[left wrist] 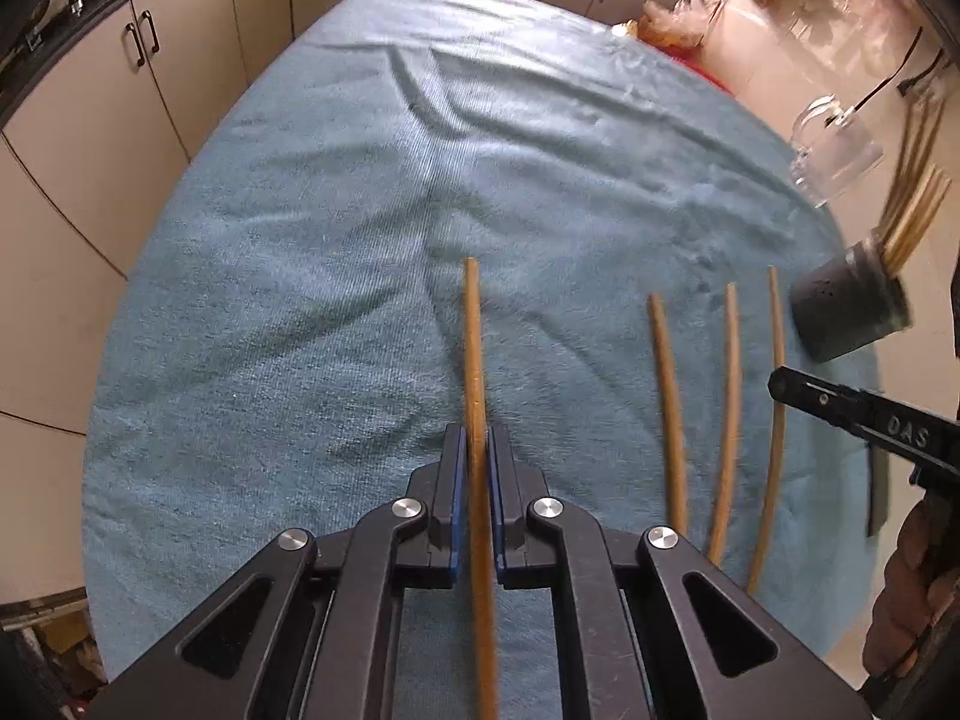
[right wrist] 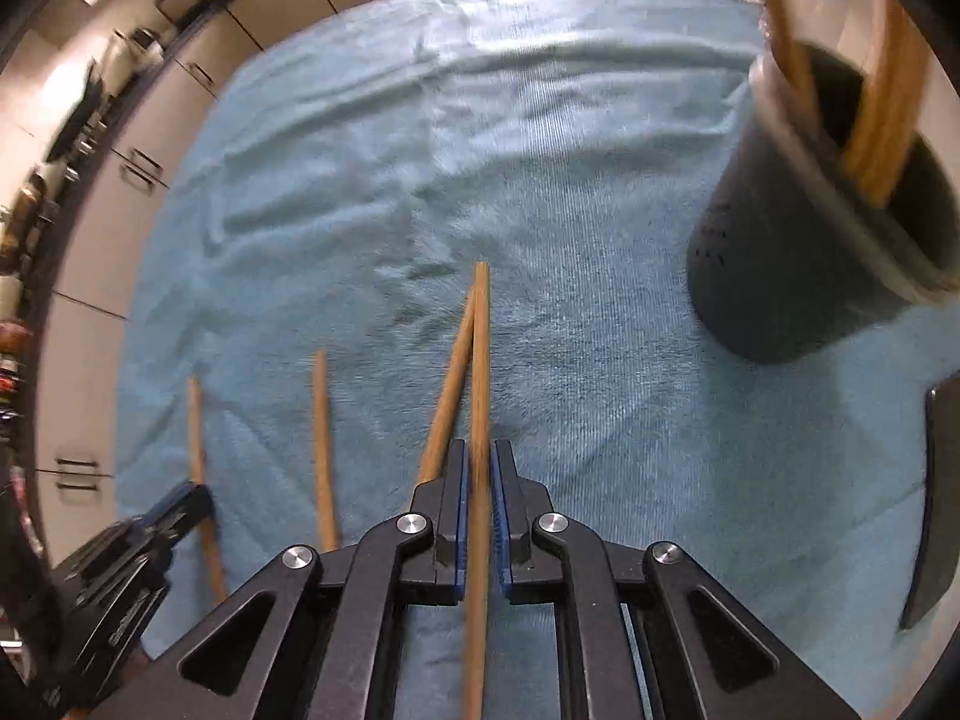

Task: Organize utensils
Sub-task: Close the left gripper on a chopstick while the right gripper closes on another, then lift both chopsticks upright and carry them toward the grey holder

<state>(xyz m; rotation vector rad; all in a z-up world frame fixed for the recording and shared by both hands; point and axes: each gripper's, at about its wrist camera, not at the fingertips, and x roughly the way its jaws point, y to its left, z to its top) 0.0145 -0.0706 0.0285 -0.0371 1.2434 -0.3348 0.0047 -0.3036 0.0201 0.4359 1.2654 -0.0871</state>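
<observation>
Left tongs (left wrist: 478, 450) were clamped on one thin wooden chopstick (left wrist: 474, 348) lying on the blue towel-covered bench (left wrist: 300, 300). Right tongs (right wrist: 478, 462) were clamped on another wooden chopstick (right wrist: 480, 360), near the dark cylindrical holder (right wrist: 780, 276) with chopsticks inside.

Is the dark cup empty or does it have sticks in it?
Not empty. The dark cup has several wooden chopsticks poking out of its open top.

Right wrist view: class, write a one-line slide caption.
Right gripper shut on one chopstick over the blue towel, dark holder nearby.
</observation>
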